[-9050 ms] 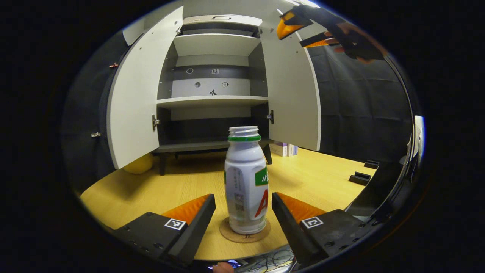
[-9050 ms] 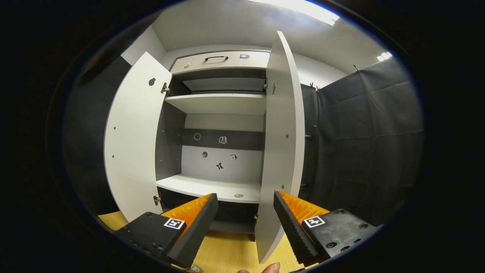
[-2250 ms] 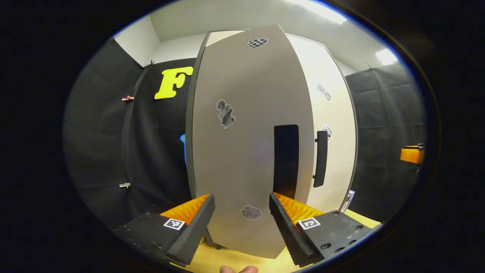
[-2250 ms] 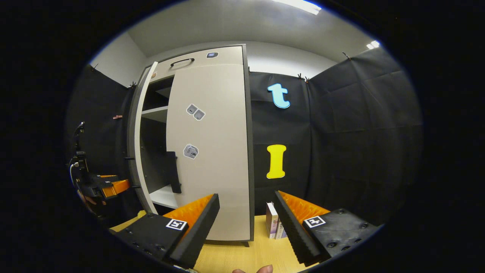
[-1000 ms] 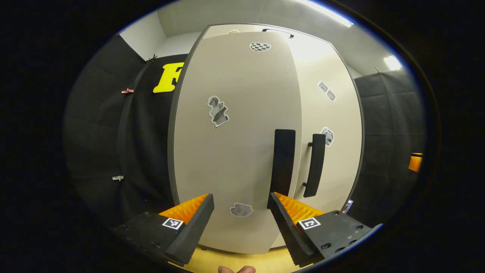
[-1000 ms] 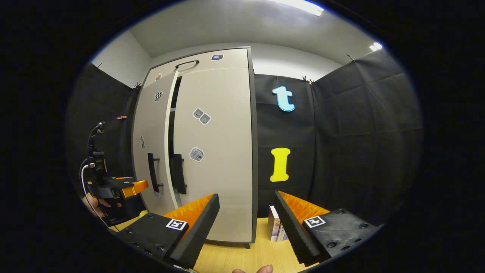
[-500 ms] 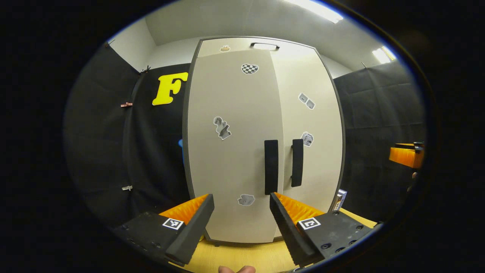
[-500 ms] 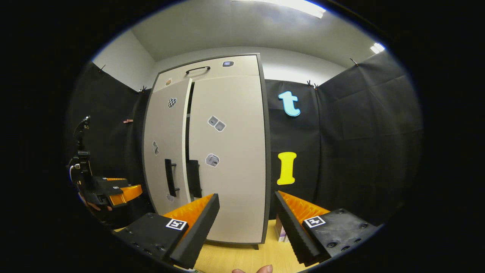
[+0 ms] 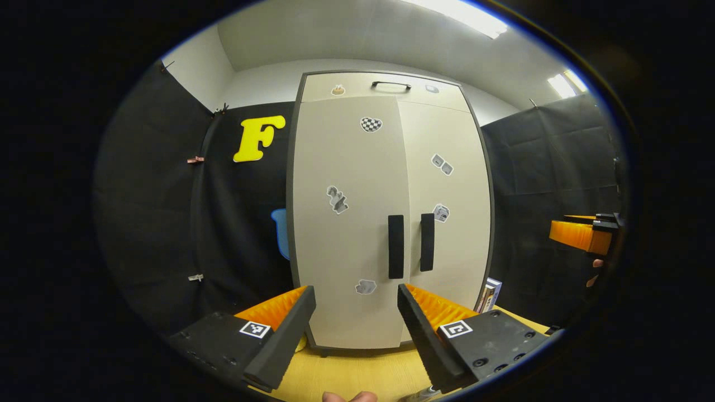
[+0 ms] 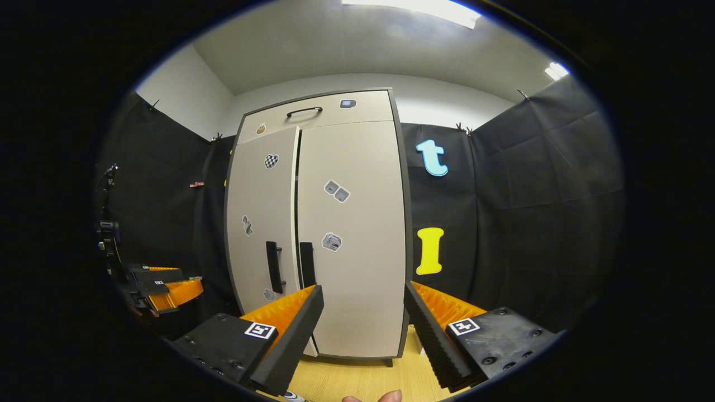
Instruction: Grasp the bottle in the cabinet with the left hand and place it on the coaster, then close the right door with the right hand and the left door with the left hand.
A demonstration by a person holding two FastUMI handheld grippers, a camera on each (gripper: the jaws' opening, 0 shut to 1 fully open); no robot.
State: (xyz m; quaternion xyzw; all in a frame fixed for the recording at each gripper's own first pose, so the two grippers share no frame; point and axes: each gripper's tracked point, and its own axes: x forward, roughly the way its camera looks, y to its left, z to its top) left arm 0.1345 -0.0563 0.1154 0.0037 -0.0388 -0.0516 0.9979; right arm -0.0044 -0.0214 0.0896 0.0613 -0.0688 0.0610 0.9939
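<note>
A tall pale-grey two-door cabinet (image 9: 391, 223) stands on a yellow wooden table (image 9: 357, 374), both doors flush. The left gripper (image 9: 356, 318) and right gripper (image 10: 363, 324) hang before it, fingers apart, holding nothing. The bottle's place cannot be told.

**Bright overhead light, sharp focus, heavy fisheye bend**

Lit evenly from ceiling panels (image 9: 455, 12) glaring white at 1 o'clock in the left gripper view and at 12 o'clock (image 10: 413, 8) in the right gripper view. Cabinet (image 9: 391, 212) fronts pale and cleanly exposed, without hot spots; soft shadow pooled beneath at 6 o'clock. Black cloth walls (image 10: 530, 212) dim, folds faintly visible. Straight cabinet edges bowed outward, worst toward the rim. No motion blur; stickers crisp.
</note>
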